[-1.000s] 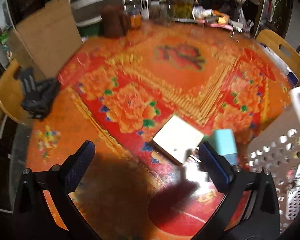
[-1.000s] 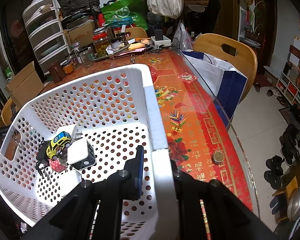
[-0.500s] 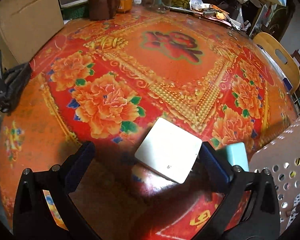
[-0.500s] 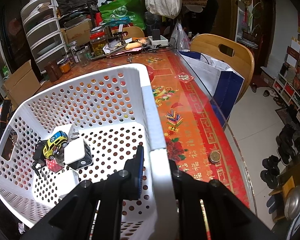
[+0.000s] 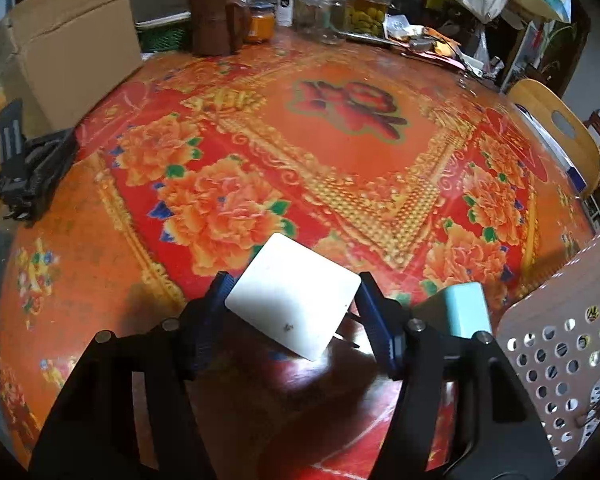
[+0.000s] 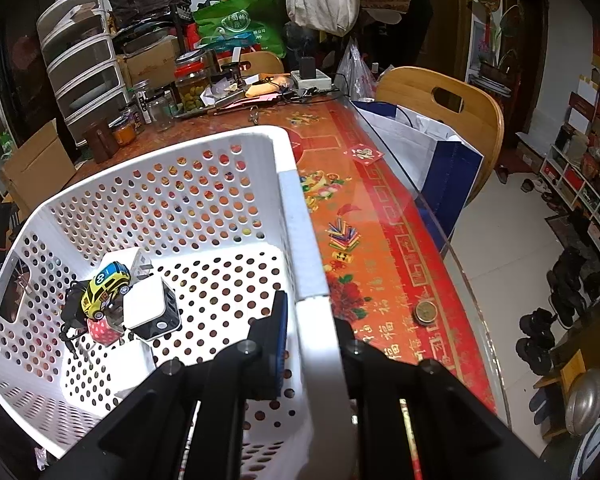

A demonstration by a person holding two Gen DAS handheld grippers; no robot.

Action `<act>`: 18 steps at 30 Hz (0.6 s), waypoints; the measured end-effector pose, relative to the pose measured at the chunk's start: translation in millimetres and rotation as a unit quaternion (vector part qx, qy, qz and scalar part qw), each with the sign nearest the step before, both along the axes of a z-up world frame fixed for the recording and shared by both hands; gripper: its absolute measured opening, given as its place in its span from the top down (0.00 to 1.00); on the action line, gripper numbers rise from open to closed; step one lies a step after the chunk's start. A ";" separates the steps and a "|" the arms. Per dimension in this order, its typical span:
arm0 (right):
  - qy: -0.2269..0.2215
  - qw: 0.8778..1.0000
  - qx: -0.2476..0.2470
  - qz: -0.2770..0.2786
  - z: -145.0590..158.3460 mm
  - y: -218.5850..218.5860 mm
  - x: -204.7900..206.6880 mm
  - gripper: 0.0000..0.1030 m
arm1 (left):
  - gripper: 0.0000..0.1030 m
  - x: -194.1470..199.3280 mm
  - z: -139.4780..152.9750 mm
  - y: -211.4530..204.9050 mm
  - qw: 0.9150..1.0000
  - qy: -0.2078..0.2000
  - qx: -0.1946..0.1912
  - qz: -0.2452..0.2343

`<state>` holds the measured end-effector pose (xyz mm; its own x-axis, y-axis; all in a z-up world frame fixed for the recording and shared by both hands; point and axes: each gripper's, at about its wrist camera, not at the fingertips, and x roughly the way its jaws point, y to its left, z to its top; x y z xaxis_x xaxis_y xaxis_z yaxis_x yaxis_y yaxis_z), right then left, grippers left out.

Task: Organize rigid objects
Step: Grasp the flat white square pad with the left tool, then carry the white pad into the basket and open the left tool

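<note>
Change, left: my left gripper [image 5: 292, 300] was spread wide half a second ago with the white box [image 5: 293, 301] lying loose between its fingers; now the blue pads [image 5: 219, 295] press on the box's two side corners.
Change, right: nothing has moved; my right gripper [image 6: 310, 314] holds the same spot on the basket [image 6: 300, 216] as before.
Left tongs: pinching the white box, one pad on each side.
Left pose: low over the table [image 5: 352, 152], fingers pointing forward and slightly down.
White box: between the left pads, turned corner-on toward me; I cannot tell whether it rests on the table or is lifted.
Teal box [image 5: 466, 308]: on the table just right of the left gripper, near the basket wall [image 5: 560, 332].
Right tongs: pinching the basket's right wall, one finger inside, one outside.
Right pose: reaching forward along the rim, level with its top.
Basket contents: a yellow toy car [image 6: 106, 290] on top of a small pile, touching a white cube [image 6: 150, 308], at the left of the floor.
</note>
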<state>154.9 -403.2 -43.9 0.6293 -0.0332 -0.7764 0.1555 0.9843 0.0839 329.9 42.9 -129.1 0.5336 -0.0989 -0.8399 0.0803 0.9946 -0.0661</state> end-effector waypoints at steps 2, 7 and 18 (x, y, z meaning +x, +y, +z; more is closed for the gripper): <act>0.001 1.000 0.000 0.000 0.1 0.1 0.0 0.88 | 0.42 -5.0 6.9 5.6 1.000 -0.021 -0.001 0.011; 0.001 1.000 0.000 0.001 0.0 -0.3 0.1 0.88 | 0.42 -23.3 34.4 15.0 0.993 -0.102 0.032 0.051; -0.001 1.000 0.005 0.006 -2.3 -0.9 -0.6 0.88 | 0.41 -56.9 76.6 12.5 0.975 -0.164 0.118 0.097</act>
<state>154.2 -404.1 -46.1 0.6308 -0.0191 -0.7757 0.1444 0.9851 0.0931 272.9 55.4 -52.4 0.7660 0.2068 -0.6087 -0.1331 0.9773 0.1646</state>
